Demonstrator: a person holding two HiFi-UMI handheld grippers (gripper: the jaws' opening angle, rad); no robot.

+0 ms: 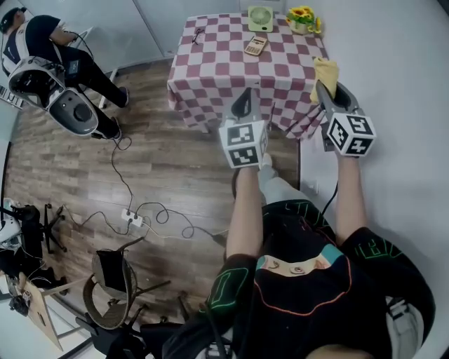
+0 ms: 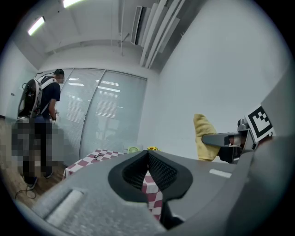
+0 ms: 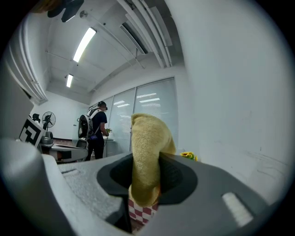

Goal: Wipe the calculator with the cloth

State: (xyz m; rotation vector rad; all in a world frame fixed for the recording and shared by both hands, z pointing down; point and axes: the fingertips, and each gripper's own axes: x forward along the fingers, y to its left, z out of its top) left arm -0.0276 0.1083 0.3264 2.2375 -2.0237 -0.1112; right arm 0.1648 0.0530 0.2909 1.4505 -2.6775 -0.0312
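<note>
Two claws hang at the near side of the checkered tabletop point(image 1: 224, 66): the left claw point(image 1: 245, 97) has its jaws pressed together with nothing between them, and the right claw point(image 1: 325, 90) is clamped on the yellow cloth point(image 1: 325, 71), which sticks up past the jaws by the tabletop's near right corner. Calculator point(image 1: 255, 45) lies flat on the tabletop toward its far side, well apart from both claws and the cloth. Small green fan point(image 1: 260, 18) and yellow flowers point(image 1: 302, 17) stand at the tabletop's far edge.

Bright, even light from ceiling tubes point(image 3: 84, 44); fisheye bends edges; gripper views' corners black.
</note>
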